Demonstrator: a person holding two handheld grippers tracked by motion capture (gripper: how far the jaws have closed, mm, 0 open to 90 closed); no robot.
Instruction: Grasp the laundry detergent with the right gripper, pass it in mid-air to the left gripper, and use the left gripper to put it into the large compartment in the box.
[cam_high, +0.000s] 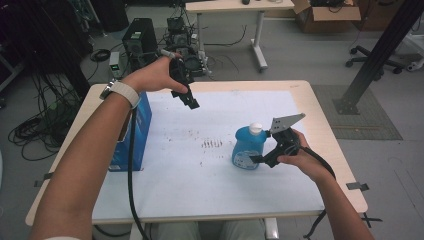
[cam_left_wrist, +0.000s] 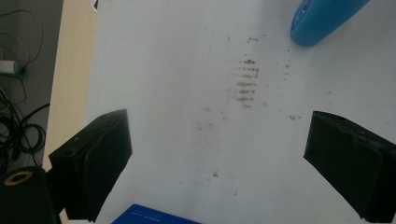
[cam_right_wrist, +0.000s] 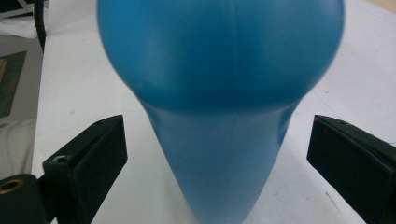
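Bottle (cam_right_wrist: 219, 116) stands upright right of the table's (cam_high: 300, 195) middle, dead ahead between my right gripper's (cam_right_wrist: 217, 163) wide-open, empty jaws, so that hand is nearer, while my left gripper (cam_left_wrist: 219, 158), equally open and empty, hovers well apart.

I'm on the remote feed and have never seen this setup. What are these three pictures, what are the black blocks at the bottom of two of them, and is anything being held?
A person works with a hand-held two-jaw gripper in each hand. The high view looks down on the table. The other two pictures come from cameras riding on the grippers; the black blocks are each gripper's own jaws. The left gripper hovers open above the white table cover, over some brownish marks. The right gripper is open with its jaws either side of the blue bottle, not closed on it. A blue box stands at the table's left edge. Nothing is held yet.
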